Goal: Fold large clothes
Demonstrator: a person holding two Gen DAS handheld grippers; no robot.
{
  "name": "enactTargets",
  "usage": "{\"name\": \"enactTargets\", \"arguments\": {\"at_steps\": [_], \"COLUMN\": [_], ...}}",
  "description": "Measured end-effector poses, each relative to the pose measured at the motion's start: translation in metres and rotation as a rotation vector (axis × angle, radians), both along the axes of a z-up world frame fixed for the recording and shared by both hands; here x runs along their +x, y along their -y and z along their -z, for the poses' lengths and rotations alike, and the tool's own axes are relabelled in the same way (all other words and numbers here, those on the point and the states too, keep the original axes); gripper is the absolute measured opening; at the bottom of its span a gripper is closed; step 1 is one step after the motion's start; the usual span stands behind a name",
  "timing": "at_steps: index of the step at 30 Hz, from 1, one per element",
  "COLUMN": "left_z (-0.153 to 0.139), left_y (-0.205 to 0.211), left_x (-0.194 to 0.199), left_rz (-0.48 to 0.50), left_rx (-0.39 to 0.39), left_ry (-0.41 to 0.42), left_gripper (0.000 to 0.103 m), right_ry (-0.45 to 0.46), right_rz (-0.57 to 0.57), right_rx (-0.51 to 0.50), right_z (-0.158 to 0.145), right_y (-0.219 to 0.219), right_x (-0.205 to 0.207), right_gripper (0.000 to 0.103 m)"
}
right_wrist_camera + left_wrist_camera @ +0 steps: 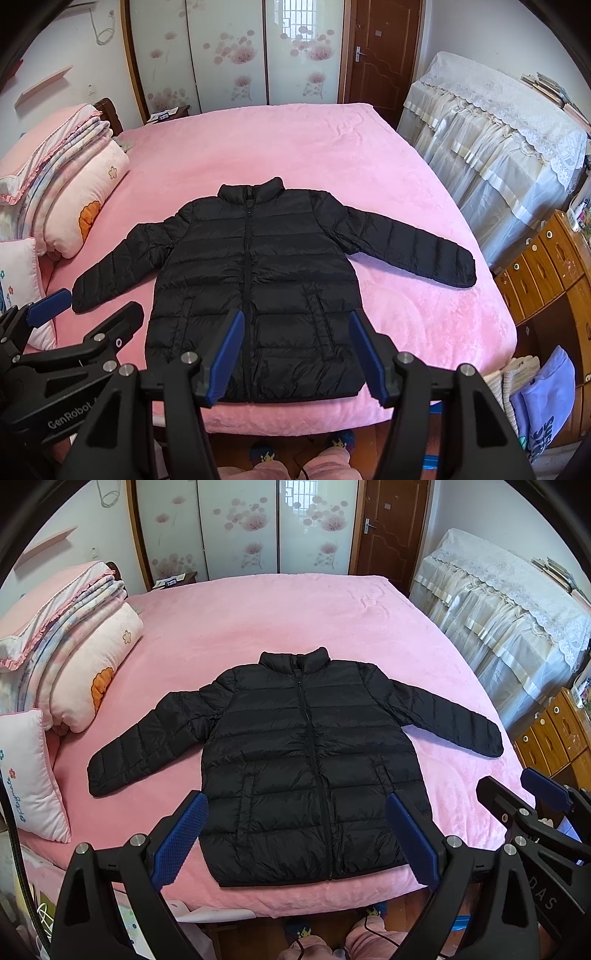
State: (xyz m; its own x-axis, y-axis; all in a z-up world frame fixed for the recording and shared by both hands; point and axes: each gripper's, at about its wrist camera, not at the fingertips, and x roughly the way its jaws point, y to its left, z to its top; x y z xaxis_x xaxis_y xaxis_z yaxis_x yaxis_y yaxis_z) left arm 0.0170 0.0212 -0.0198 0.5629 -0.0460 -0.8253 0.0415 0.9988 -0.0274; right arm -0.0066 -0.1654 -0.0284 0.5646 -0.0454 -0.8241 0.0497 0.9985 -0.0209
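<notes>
A black quilted puffer jacket [303, 760] lies flat and zipped on the pink bed [288, 620], collar away from me, both sleeves spread out to the sides. The jacket [255, 291] looks the same in the right wrist view. My left gripper [295, 834] hovers open above the jacket's hem, nothing between its blue pads. My right gripper [295, 354] also stands open over the hem, holding nothing. Each gripper shows at the edge of the other's view: the right gripper [524, 790] and the left gripper [92, 306].
Folded quilts and pillows [74, 664] are stacked on the bed's left side. A lace-covered cabinet [498, 140] and wooden drawers [550, 266] stand to the right. A person's pink-clad legs and slippers [266, 454] are at the bed's near edge. Clothes [543, 398] hang at right.
</notes>
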Motion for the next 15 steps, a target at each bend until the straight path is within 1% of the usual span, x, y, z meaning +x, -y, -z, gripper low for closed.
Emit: {"name": "enactTargets", "arguments": {"at_steps": [7,15], "left_z": [0.003,0.000], "left_y": [-0.005,-0.009], "left_x": [-0.001,0.000], "left_rz": [0.016,0.030], "left_rx": [-0.003,0.007], "left_ry": [0.005,0.009], "left_gripper": [0.096,0.096], "right_ry": [0.006,0.019], "right_rz": [0.011,0.024], "right_rx": [-0.006,-0.023], "right_z": [-0.002,-0.007], "right_y": [-0.004,-0.011], "right_x": [-0.001,-0.004], "right_gripper": [0.060,0.060]}}
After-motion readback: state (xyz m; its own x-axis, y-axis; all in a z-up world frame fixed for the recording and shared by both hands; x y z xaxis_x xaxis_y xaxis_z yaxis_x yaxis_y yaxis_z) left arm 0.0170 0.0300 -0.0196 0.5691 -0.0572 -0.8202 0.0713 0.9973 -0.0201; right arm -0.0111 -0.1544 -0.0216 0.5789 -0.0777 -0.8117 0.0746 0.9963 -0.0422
